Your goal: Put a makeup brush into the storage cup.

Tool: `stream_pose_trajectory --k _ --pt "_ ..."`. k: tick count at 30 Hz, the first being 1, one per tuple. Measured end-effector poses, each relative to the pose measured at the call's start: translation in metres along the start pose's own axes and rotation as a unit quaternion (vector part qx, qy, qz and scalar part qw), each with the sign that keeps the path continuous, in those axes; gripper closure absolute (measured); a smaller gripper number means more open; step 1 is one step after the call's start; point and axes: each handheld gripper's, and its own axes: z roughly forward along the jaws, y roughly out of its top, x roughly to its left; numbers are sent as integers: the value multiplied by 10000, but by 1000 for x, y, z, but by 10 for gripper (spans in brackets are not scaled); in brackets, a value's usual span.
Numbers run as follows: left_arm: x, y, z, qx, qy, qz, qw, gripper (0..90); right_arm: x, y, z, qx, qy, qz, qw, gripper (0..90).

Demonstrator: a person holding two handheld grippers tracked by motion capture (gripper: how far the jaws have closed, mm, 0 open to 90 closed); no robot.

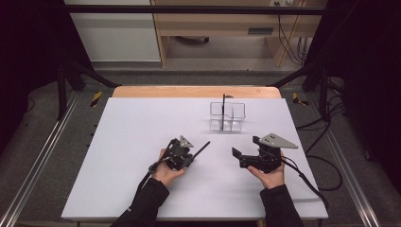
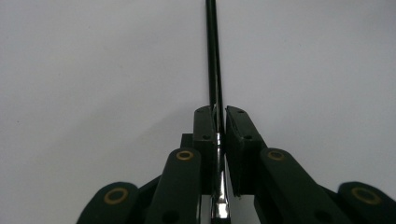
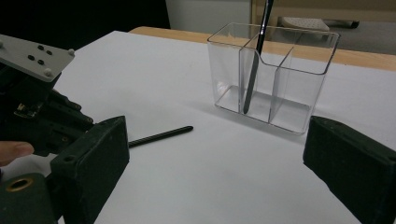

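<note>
Here the left gripper (image 1: pixel 182 152) is clamped on a thin black pen (image 2: pixel 213 60), its two jaws pressed against the shaft near the shiny end, so that most of the pen juts forward past the jaw tips, low over the white table (image 1: pixel 142 132). The right gripper (image 1: pixel 246 158) stands with its jaws wide apart, holding nothing, and faces a clear divided holder (image 3: pixel 275 74) at the far middle of the table. A second pen (image 3: pixel 254 65) already leans upright in one compartment of that holder.

Risk, as a judgement: the grip sits far back on a smooth, slender shaft, so the pen could swivel or slip as it is lifted; its long free end could also strike the holder's rim or the standing pen and tip the light holder.

Pose: both hands rest low near the table's near half, the left angled towards the holder, the right level, palm beneath.
</note>
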Motion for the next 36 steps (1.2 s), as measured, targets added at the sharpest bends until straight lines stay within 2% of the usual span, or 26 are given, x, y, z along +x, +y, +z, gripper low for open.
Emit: stream_pose_trajectory --k 2,6,8,13,19,23,30,33,36 --pt "1 1 -1 49 -73 11 10000 776 0 0 0 2 -9 -5 10000 75" --pt "1 6 -1 236 33 189 9995 660 -1 0 -1 -16 -3 -13 10000 75" --pt "3 10 -1 324 22 223 9992 597 -1 1 -2 -23 -13 4 10000 76" --pt "4 20 1 445 52 318 9985 542 -1 2 -2 -33 -3 -3 10000 76" --pt "2 32 6 734 25 471 9962 559 -2 2 -2 -26 20 14 10000 76" --pt "1 37 12 884 -22 498 9948 602 -2 3 -3 -46 31 30 10000 77" --pt "-1 39 14 954 -139 533 9939 712 -2 2 -2 -29 46 33 10000 78" --pt "-5 39 15 986 -129 618 9931 765 -2 2 -2 -10 52 30 10000 77" --pt "-3 39 15 1002 -192 527 9934 798 -2 2 -2 -11 51 36 10000 77"
